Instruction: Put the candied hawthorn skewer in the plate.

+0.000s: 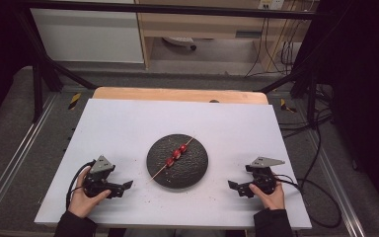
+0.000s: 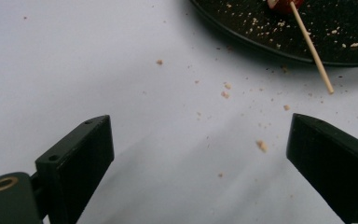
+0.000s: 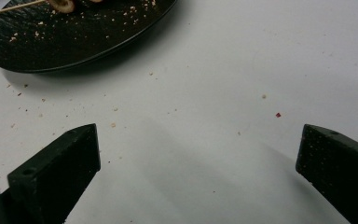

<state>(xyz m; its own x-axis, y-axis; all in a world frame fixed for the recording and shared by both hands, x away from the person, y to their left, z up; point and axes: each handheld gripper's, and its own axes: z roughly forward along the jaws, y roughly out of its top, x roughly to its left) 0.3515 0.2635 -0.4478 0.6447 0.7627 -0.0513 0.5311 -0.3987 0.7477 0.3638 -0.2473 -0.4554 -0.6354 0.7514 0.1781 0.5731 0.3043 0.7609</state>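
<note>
- Black jaws spread wide on my left tongs (image 1: 124,186), nothing between them, just bare white desk (image 1: 128,123) with scattered crumbs (image 2: 225,89) showing in the gap in the left gripper view.
- Right tongs (image 1: 234,187) are the same story: jaws wide apart, gripping nothing, pale desk and a few specks between them in the right gripper view.
- Each pair sits low over the desk near my edge, one to either side of the dark round plate (image 1: 197,170), both well apart from it and pointing inward toward it.
- The skewer (image 1: 175,155) lies slantwise across the plate, three red pieces (image 1: 176,154) threaded near its middle.
- The skewer's near tip pokes out over the plate's rim on my left-hand side and ends over the desk; in the left gripper view that bare wooden end (image 2: 313,49) sits ahead of my right-hand jaw, not touching it.
- In the right gripper view the plate's rim (image 3: 121,46) curves across the upper left, crumbs on it and around it.
- Open room: white surface runs free behind the plate and out to both sides; the near edge is right under my hands, a wooden strip (image 1: 177,94) marks the far edge.
</note>
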